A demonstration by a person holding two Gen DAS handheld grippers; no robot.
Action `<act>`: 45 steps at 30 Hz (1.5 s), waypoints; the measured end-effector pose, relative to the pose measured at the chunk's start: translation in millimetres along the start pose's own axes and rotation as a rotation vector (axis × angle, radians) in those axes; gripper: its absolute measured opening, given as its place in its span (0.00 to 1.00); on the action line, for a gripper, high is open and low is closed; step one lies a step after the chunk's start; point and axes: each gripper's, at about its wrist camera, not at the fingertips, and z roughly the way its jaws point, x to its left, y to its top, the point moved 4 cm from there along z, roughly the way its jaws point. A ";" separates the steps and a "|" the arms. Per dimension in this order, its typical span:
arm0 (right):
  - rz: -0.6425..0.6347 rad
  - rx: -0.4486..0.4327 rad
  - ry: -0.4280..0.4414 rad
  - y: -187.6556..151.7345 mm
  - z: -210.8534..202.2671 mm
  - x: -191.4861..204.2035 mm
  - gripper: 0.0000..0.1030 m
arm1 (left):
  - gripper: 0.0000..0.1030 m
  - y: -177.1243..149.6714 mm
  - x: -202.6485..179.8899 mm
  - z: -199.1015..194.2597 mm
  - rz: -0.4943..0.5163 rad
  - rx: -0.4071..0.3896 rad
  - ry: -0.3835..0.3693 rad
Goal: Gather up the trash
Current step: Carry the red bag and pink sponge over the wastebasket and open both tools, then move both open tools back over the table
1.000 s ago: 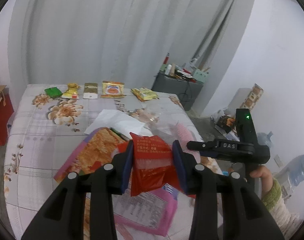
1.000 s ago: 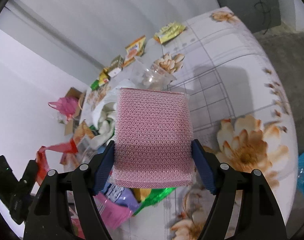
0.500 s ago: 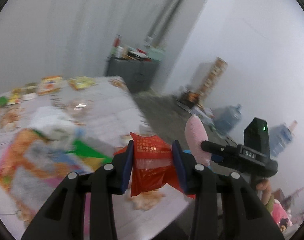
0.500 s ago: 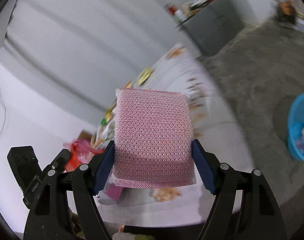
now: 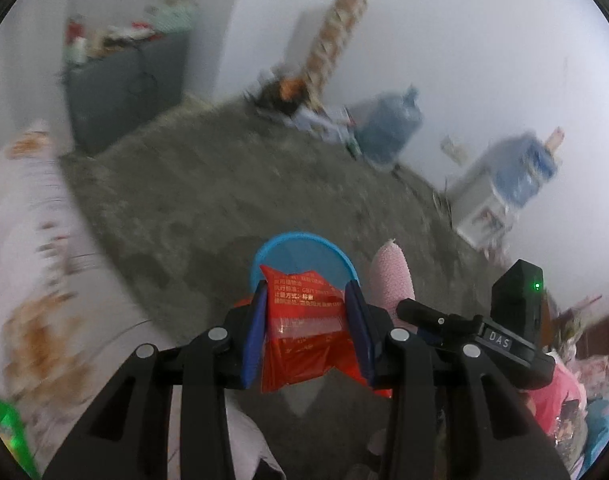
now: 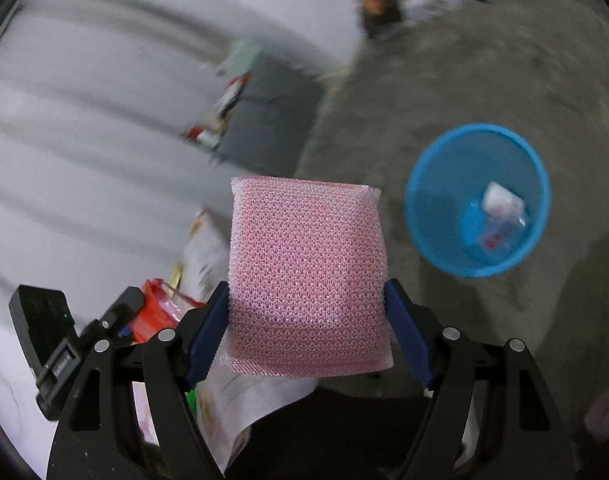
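Observation:
My left gripper (image 5: 306, 294) is shut on a red snack wrapper (image 5: 304, 336), which hangs in front of a blue round bin (image 5: 300, 237) on the floor. In the right wrist view my right gripper (image 6: 306, 290) is shut on a pink mesh-covered pad (image 6: 306, 264); both blue pads press its sides. The blue bin (image 6: 432, 208) stands on the floor to the right of that pad, with a crumpled clear-and-white wrapper (image 6: 502, 208) inside. The pink pad (image 5: 390, 276) also shows beside my left gripper, to its right. The red wrapper (image 6: 160, 312) shows at lower left in the right wrist view.
Grey concrete floor (image 5: 224, 184) surrounds the bin. The table with the floral cloth (image 5: 28, 240) lies to the left. A dark grey cabinet (image 5: 120, 84) stands by the wall. Blue water jugs (image 5: 388, 124) and boxes line the far wall. Both views are blurred.
Both grippers have swung away from the table toward the floor, each keeping its item. The blue bin has come into view, close below them.

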 end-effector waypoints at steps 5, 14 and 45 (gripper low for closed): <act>0.152 -0.008 0.006 21.6 22.1 -47.5 0.71 | 0.37 11.6 -26.9 90.7 0.050 0.106 -0.002; 0.275 0.006 -0.170 58.8 66.3 -130.4 0.79 | 0.64 17.4 -43.6 199.6 0.093 0.167 0.079; -0.416 -0.116 -0.286 -50.5 28.6 87.2 0.92 | 0.90 -33.3 85.4 -111.3 -0.068 -0.205 0.232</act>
